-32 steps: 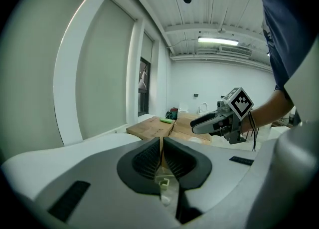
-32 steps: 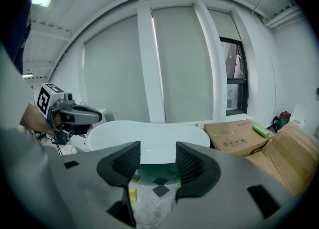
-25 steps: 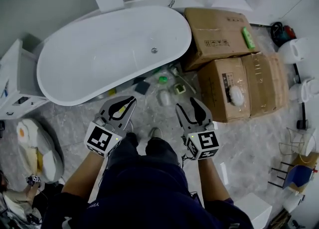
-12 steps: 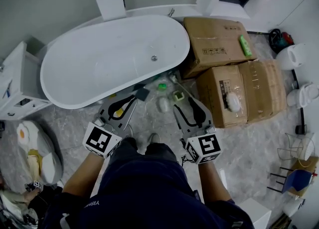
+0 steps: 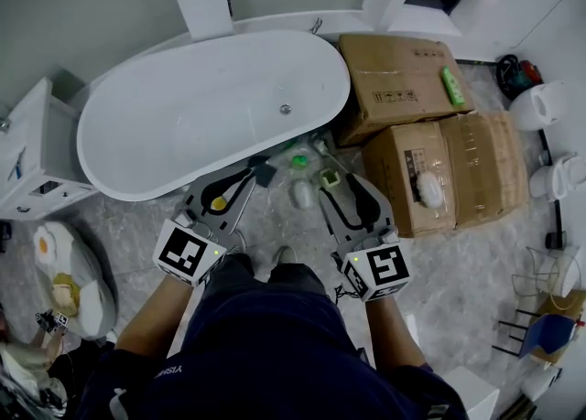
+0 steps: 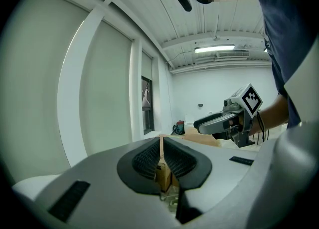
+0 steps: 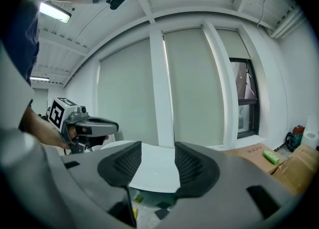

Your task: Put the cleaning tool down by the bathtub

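The white bathtub (image 5: 197,107) fills the upper middle of the head view. On the floor along its near side lie a dark square sponge (image 5: 261,171), a green cap (image 5: 298,161), a white bottle (image 5: 300,193) and a small green-and-white item (image 5: 329,177). My left gripper (image 5: 247,177) hovers just short of the sponge, jaws closed together with nothing held; a yellow item (image 5: 218,202) on the floor shows through its frame. My right gripper (image 5: 341,193) stands open and empty beside the bottle. The right gripper view looks between its jaws (image 7: 158,149) at the tub (image 7: 154,173).
Cardboard boxes (image 5: 398,70) stand right of the tub, with a green brush (image 5: 451,84) on the far one and a white round item (image 5: 428,187) on the near one (image 5: 403,180). A white cabinet (image 5: 32,148) stands at the left. My feet (image 5: 284,252) are just behind the grippers.
Both grippers have edged a little forward toward the tub's near side. Their jaws look the same as before.
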Motion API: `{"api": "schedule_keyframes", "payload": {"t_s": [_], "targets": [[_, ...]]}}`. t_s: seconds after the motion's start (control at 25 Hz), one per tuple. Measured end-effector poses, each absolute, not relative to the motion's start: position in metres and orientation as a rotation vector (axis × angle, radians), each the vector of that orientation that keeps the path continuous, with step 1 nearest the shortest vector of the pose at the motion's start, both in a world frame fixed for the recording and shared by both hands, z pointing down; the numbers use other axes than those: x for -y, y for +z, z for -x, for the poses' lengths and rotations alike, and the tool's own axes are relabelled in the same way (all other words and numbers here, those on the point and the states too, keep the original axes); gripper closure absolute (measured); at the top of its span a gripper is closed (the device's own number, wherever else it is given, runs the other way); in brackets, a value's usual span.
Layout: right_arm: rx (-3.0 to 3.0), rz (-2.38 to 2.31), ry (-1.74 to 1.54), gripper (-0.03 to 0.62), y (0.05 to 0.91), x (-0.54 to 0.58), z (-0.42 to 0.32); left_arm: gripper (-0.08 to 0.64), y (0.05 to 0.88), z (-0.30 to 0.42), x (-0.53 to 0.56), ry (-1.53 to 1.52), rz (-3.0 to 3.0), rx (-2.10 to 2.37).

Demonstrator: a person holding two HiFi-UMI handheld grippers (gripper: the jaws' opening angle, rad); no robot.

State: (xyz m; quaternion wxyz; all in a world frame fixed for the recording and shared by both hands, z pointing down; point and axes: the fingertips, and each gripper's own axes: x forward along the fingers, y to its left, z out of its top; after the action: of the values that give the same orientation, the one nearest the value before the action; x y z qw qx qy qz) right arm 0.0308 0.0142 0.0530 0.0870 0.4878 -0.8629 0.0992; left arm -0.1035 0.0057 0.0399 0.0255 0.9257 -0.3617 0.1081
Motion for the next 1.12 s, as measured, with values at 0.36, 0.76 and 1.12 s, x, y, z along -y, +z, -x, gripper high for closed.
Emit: {"api": "schedule_keyframes", "payload": {"t_s": [0.36, 0.76, 1.12], "targets": [[2.567, -1.44, 0.279, 0.443, 0.046, -0.016, -0.032, 0.515, 0.034, 0.094, -0.005, 0.322, -2.868, 1.118], [2.601, -1.438, 0.246, 0.512, 0.036, -0.022, -0.032, 0.515, 0.029, 0.083, -0.013, 0.307, -2.881, 1.108], [2.642, -1.425, 0.207, 0.551, 0.025, -0.023, -0.023, 0.515, 0.025, 0.082, -0.018, 0.296, -2.885, 1.11]]}}
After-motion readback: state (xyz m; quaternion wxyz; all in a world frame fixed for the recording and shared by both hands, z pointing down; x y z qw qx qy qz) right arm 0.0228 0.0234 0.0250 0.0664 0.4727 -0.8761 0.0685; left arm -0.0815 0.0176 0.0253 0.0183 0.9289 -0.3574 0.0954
